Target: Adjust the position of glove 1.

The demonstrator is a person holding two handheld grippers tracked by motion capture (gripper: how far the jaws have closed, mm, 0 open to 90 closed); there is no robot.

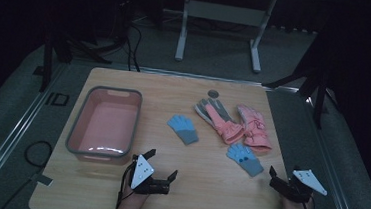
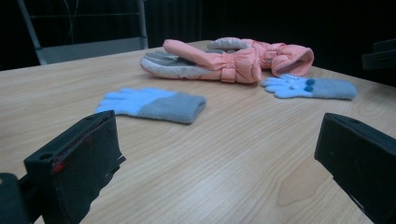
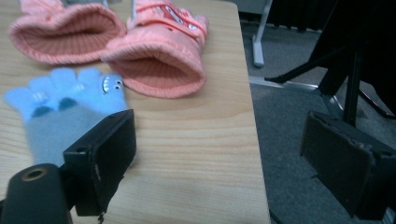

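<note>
My right gripper (image 1: 279,178), fingers apart & empty, is nearest the blue glove (image 1: 245,159), just ahead-left, cuff toward me.

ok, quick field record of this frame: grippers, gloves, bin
left gripper: open, nothing between jaws, near the front edge, right of the bin
right gripper: open, empty, at the front right corner
blue gloves: two, flat and apart; one mid-table, one with dark dots nearest the right gripper
pink gloves: two, side by side at back right, cuffs toward the person
bin: pink inside, grey rim, left side, nothing in it
table: light wood
</note>
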